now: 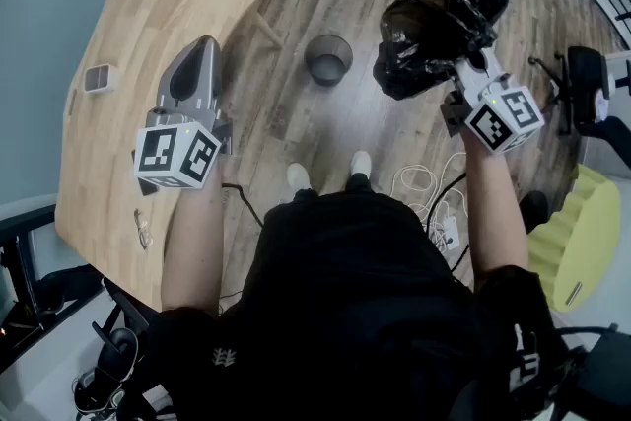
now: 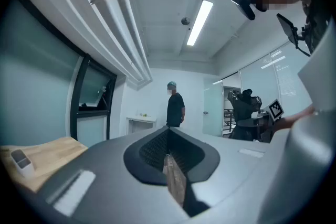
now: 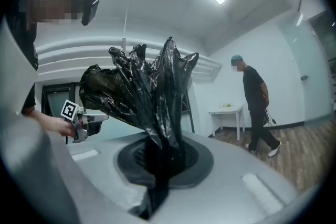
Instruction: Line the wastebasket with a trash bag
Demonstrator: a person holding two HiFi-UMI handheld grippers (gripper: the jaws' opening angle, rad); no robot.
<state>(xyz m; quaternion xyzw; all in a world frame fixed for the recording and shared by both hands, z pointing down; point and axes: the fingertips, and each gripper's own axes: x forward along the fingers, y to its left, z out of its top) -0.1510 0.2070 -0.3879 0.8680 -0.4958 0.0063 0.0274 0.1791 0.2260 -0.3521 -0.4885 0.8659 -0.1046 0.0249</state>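
A person stands on a wood floor holding a tool in each hand, both pointing level and forward. The right gripper (image 1: 461,66) has its jaws clamped shut on a gathered neck of a black trash bag (image 1: 439,20), which balloons out past the jaws in a crumpled bunch, held in the air well above the floor. The left gripper (image 1: 204,44) has its jaws pressed together with nothing between them and hovers over the edge of a light wooden table (image 1: 108,143). The wastebasket (image 1: 328,59), a small dark mesh bin, stands on the floor ahead of the person's shoes (image 1: 299,175), between the two tools, with no liner in it as far as can be seen. This looks like the early step: the bag is picked up but not yet opened out. The next move likely calls for the left jaws to part and catch an edge of the bag, so its mouth can be spread and lowered over the bin's rim. A table leg (image 1: 266,27) angles down near the bin, and white cables (image 1: 429,184) lie coiled near the feet, a possible snag. A small white box (image 1: 99,77) sits on the table. A second person (image 3: 257,105) stands well away by a far wall, clear of the work.
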